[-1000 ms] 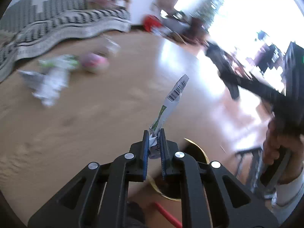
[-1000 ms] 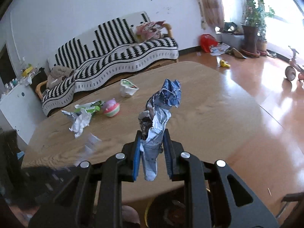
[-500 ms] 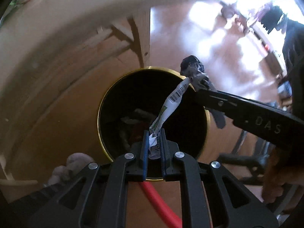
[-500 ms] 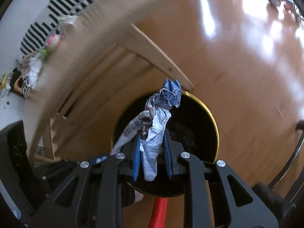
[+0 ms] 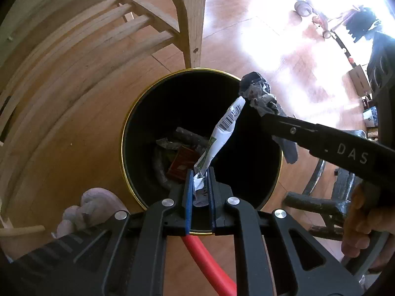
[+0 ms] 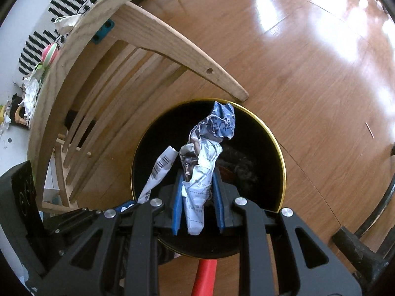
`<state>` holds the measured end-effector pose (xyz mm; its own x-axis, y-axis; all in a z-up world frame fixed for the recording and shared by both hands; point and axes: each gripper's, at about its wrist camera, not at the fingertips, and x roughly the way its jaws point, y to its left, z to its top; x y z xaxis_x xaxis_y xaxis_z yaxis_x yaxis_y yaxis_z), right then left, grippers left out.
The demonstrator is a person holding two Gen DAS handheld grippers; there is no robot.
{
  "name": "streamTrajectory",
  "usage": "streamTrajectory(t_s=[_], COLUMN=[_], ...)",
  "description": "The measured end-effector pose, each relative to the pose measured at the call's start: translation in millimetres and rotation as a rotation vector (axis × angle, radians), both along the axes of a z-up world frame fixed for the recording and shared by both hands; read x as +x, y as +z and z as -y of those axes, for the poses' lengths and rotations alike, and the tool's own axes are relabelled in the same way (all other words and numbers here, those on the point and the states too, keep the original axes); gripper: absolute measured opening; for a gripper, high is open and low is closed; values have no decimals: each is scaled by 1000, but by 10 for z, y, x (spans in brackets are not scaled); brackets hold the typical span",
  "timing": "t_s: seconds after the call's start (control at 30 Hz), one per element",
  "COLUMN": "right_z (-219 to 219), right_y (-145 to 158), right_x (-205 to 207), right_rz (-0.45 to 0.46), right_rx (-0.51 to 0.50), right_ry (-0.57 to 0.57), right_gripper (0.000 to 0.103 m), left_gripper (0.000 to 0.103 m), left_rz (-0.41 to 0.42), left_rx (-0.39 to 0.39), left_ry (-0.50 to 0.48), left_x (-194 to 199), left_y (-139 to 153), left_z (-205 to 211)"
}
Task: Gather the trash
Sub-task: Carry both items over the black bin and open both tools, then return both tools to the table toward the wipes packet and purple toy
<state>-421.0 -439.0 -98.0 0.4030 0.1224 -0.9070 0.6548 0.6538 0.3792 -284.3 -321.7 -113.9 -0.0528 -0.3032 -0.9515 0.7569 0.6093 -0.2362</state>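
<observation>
My left gripper (image 5: 199,172) is shut on a white and green barcode wrapper (image 5: 219,133), held over the mouth of a black bin with a gold rim (image 5: 126,128). The bin holds several pieces of trash (image 5: 180,160). My right gripper (image 6: 197,172) is shut on a crumpled blue and white paper (image 6: 209,145), also over the bin (image 6: 276,145). The right gripper reaches in from the right in the left wrist view (image 5: 265,116), its paper (image 5: 259,93) by the bin's far rim. The barcode wrapper shows in the right wrist view (image 6: 160,170).
A wooden table leg (image 5: 192,19) and slatted frame (image 6: 111,74) stand just behind the bin on the wooden floor (image 6: 308,61). A red handle (image 5: 209,261) lies below the bin. More trash (image 6: 30,91) and a pink ball (image 6: 49,51) lie on the tabletop.
Both grippers have swung down from over the tabletop to over the bin, each still holding its trash. Since half a second ago they have shifted only slightly.
</observation>
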Motion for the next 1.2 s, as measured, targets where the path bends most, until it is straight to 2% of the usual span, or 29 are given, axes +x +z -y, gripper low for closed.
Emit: streamTrajectory(t_s=[0.07, 0.1, 0.13, 0.17, 0.2, 0.33, 0.4, 0.5, 0.53, 0.6, 0.67, 0.73, 0.87, 1.03, 1.13, 1.2], right_z=[26, 52, 73, 103, 146, 281, 298, 215, 180, 130, 13, -57, -264, -519, -593, -615], right_y=[12, 31, 48, 94, 152, 349, 506, 812, 906, 1063, 1169, 1238, 1332, 1463, 1542, 1575], right_x=[4, -33, -51, -108, -158, -326, -362, -283, -220, -52, 153, 353, 834, 1402, 1691, 1864], right_rz=[-9, 1, 17, 40, 50, 131, 174, 254, 273, 306, 325, 340, 352, 355, 365, 372], right_rx=[16, 25, 24, 12, -5, -25, -76, -204, -238, -280, -305, -327, -349, -409, -443, -454], right_ry=[-17, -41, -59, -84, -100, -169, -175, -109, -79, -27, 16, 47, 152, 304, 349, 362], right_gripper=[28, 58, 92, 98, 97, 97, 97, 97, 97, 97, 97, 97, 97, 97, 97, 97], left_gripper=[14, 30, 69, 88, 97, 97, 97, 97, 97, 97, 97, 97, 97, 97, 97, 97], left_rz=[1, 2, -1, 2, 15, 22, 43, 101, 153, 258, 341, 384, 388, 369, 369, 375], left_rx=[19, 35, 38, 32, 4, -39, -63, -200, -268, -339, -339, -313, -255, -240, -231, -218], left_ry=[-18, -24, -26, -26, -35, -78, -66, -69, -53, -4, 52, 144, 350, 561, 630, 651], left_x=[-34, -63, -99, -124, -167, -263, -275, -251, -199, -35, 195, 533, 1187, 1848, 2225, 2455], left_y=[-18, -37, -35, -25, 21, 135, 301, 788, 1054, 1472, 1714, 1841, 1811, 1777, 1832, 1862], left_z=[32, 45, 45, 43, 41, 60, 44, -37, -130, -346, -546, -817, -1410, -2114, -2406, -2438])
